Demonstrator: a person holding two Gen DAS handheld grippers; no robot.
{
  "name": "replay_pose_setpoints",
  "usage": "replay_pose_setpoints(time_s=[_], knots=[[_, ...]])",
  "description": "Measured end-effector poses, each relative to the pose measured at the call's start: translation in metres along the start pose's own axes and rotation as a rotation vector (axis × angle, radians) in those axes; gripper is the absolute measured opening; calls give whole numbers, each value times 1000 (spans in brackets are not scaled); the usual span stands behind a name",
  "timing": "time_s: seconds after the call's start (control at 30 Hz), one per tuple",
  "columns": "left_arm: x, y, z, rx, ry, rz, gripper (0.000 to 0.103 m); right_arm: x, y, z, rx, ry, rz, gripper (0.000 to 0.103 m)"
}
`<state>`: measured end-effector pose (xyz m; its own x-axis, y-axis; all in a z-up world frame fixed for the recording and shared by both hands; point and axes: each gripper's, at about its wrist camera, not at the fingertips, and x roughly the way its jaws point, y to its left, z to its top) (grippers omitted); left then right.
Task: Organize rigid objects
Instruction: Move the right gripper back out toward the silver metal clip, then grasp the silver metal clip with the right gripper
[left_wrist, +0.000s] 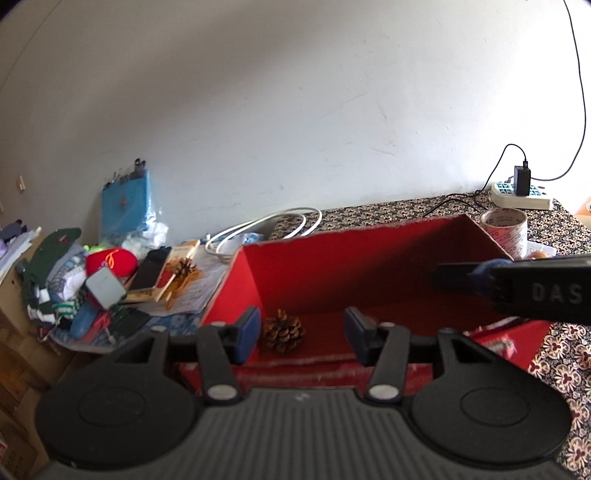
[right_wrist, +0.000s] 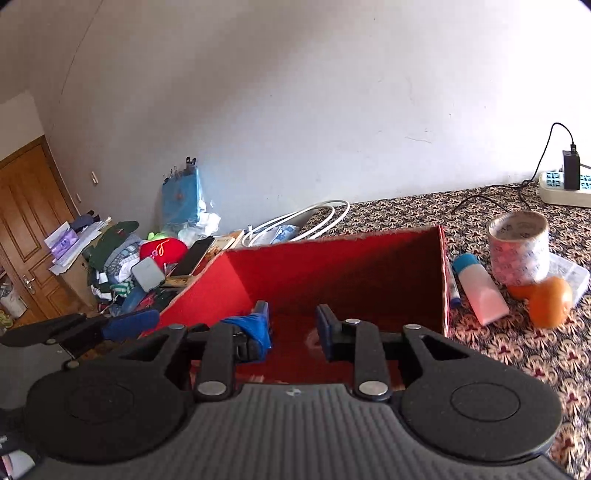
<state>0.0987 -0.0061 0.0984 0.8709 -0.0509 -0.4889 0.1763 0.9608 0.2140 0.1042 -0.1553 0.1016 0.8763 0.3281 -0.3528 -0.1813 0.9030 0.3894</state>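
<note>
Left wrist view — pinecone (left_wrist: 282, 331) lies in the red box (left_wrist: 332, 266), between the open, empty left claw (left_wrist: 301, 338).

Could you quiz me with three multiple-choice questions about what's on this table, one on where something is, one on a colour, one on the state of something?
1. Where does the pine cone lie?
A. Inside the red box
B. On top of the tape roll
C. On the power strip

2. What colour is the cap of the small white bottle beside the box?
A. Green
B. Blue
C. Black

3. In what state is the left gripper?
A. Clamped on the pine cone
B. Shut on a pen
C. Open, holding nothing

Answers:
1. A, since the left wrist view shows the cone on the box's red floor.
2. B, as the right wrist view shows a blue cap at the bottle's far end.
3. C, because its two blue pads stand apart and the cone sits beyond them, untouched.
</note>
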Motion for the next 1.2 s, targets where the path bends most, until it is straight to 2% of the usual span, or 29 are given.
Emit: replay_pose_setpoints(time_s=[0.23, 0.4, 0.6, 0.83, 1.0, 1.1, 1.2], knots=[[-29, -2, -21, -5, -11, 18, 55, -30, 7, -27, -20, -35, 2, 12], [-42, -8, -38, 2, -1, 18, 57, -45, -1, -48, 45, -32, 39, 13], [-46, -19, -62, -7, 26, -29, 57, -54, -18, -75, 131, 6, 49, 13], [-41, -39, -97, 23, 54, -164, 57, -60, -41, -102, 215, 90, 26, 13], [-36, -43, -125, 31, 72, -277, 57, -63, -62, -118, 304, 113, 30, 12], [-31, -42, -138, 0, 112, -343, 56, -59, -70, -126, 342, 145, 58, 12], [-33, -42, -145, -17, 107, -384, 55, -54, -73, -130, 359, 159, 86, 12]])
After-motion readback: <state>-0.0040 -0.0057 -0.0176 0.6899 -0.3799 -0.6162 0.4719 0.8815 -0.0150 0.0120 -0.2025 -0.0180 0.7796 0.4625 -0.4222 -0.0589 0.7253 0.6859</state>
